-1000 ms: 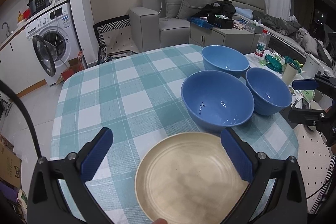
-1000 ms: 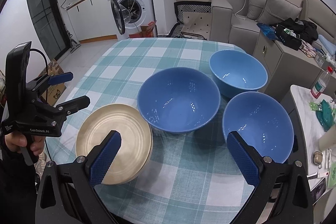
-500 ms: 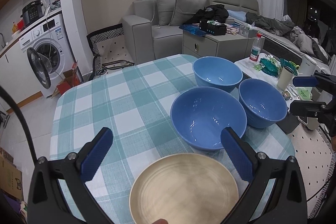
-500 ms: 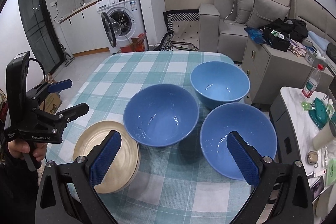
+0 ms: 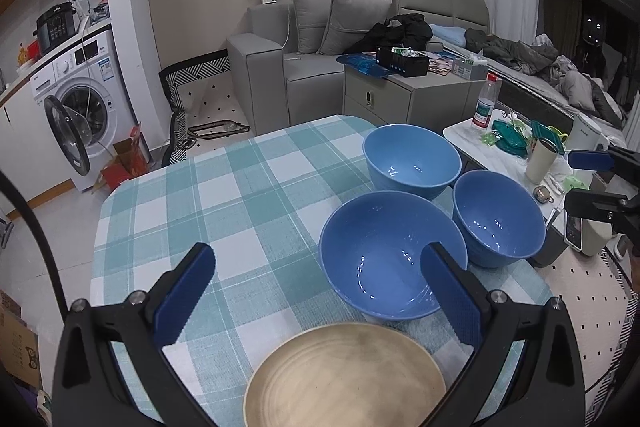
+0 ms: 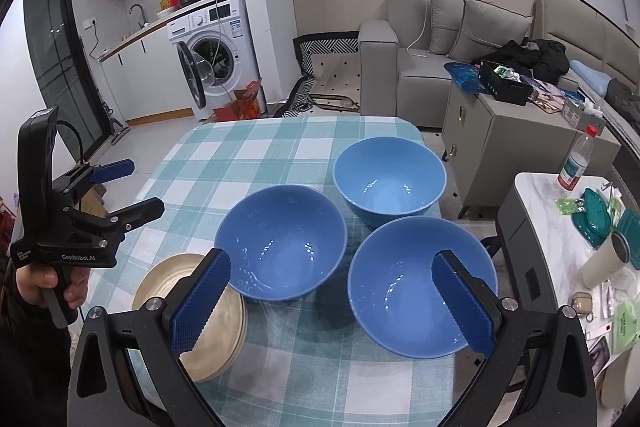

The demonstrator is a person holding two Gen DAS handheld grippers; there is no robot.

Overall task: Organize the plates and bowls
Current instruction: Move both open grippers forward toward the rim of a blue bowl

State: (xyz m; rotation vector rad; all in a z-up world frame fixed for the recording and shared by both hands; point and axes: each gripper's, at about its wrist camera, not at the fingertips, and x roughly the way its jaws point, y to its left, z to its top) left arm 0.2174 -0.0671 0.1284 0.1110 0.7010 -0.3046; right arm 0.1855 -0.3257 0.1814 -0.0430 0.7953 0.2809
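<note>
Both the left gripper (image 5: 316,303) and right gripper (image 6: 332,303) are hovering spread and empty; 3 glossy blue ceramic bowls (image 6: 280,239) are crowding the lower centre, risking clinking, beside the beige round plate stack (image 6: 224,323).

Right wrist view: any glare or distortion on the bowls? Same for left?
Right wrist view: small ceiling-light glints inside all three blue bowls, e.g. the nearest bowl; fisheye bends the wall lines, corners black. Left wrist view: same glints in the middle bowl; beige plate matte, cut by the bottom edge; focus sharp.
</note>
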